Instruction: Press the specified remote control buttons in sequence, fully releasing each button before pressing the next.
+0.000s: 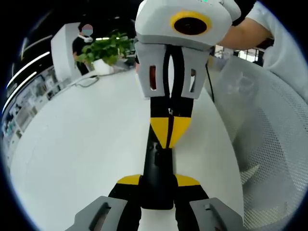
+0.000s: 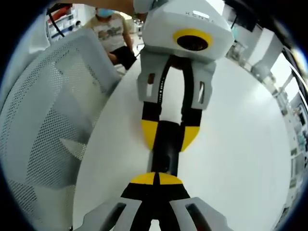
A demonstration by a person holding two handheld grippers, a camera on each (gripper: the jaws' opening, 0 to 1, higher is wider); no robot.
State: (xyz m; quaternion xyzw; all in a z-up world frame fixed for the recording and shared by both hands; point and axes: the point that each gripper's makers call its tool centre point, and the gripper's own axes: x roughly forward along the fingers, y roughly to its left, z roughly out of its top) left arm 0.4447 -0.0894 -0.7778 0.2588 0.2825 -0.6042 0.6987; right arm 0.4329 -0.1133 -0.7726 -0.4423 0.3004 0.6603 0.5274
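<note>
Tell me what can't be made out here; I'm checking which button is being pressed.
- Left gripper view: the remote is uniformly dark; its buttons and labels are unreadable.
- Left gripper view: the right gripper, tips together, covers the spot it touches, so the button and the press depth are hidden.
- Right gripper view: the left gripper and the right gripper's own tips cover most of the remote.

White table [image 1: 86, 144], mesh chair [image 2: 43, 125], potted plant [image 1: 107, 50]

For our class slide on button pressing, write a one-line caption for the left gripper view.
Left gripper holds a black remote on a white table while the shut right gripper presses it.
</note>
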